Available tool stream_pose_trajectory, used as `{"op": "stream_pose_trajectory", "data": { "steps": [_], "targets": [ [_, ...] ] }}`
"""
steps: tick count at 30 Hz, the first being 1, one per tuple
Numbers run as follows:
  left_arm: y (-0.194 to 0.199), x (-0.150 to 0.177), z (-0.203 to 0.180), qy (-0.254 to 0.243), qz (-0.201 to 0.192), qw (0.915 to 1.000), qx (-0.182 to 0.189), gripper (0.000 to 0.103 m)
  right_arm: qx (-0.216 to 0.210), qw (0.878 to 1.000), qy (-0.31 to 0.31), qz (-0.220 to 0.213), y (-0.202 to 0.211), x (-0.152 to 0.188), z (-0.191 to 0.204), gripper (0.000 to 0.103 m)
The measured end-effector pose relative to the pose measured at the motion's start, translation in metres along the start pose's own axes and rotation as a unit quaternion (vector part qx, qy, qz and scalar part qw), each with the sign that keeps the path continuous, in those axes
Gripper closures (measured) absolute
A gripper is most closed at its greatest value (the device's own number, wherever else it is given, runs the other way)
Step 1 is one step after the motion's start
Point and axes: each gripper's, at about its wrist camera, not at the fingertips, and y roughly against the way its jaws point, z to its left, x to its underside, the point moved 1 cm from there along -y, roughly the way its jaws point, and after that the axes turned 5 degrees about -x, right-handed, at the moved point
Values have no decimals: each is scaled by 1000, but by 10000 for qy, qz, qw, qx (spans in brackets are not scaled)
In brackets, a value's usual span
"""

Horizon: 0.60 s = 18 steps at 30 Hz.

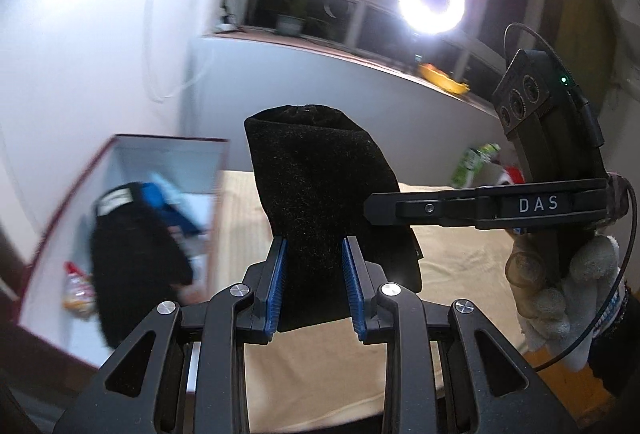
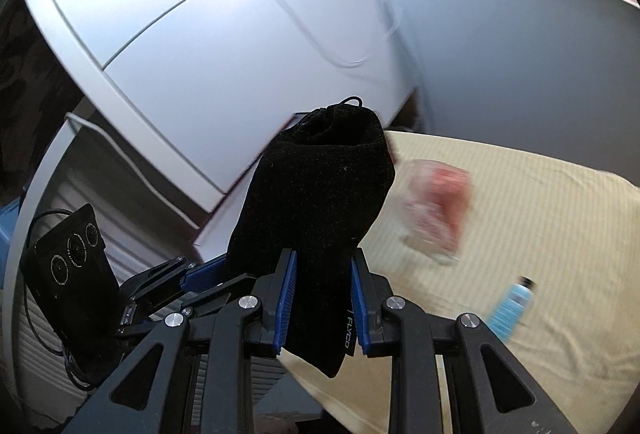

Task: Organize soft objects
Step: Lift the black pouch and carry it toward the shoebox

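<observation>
Two grippers, left gripper (image 1: 314, 284) and right gripper (image 2: 324, 298), both clamping one black pouch (image 1: 320, 193), possibly velvet.

We see a pouch (image 1: 320, 201) raised above the cloth-covered table (image 1: 460, 258), clamped between the left gripper (image 1: 314, 282) at one end and the right gripper (image 2: 323, 294) at the other. An open box (image 1: 120, 161) sits to the left of the table, with garments (image 1: 136, 246) inside. On the table, right of the pouch, lie a packet (image 2: 438, 209) and, nearer, a small bottle (image 2: 512, 304).
</observation>
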Motion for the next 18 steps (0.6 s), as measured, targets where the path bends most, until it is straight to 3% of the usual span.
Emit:
{"op": "stream_pose_trajectory", "data": {
  "steps": [8,18],
  "targets": [
    [19,11,61,236,-1,9982,-547,77,-254,9985,309,368,-67,-16,48,79],
    [13,18,98,276,131,9931,-1132,77,-258,9961,444,714,-131,-24,76,79]
  ]
}}
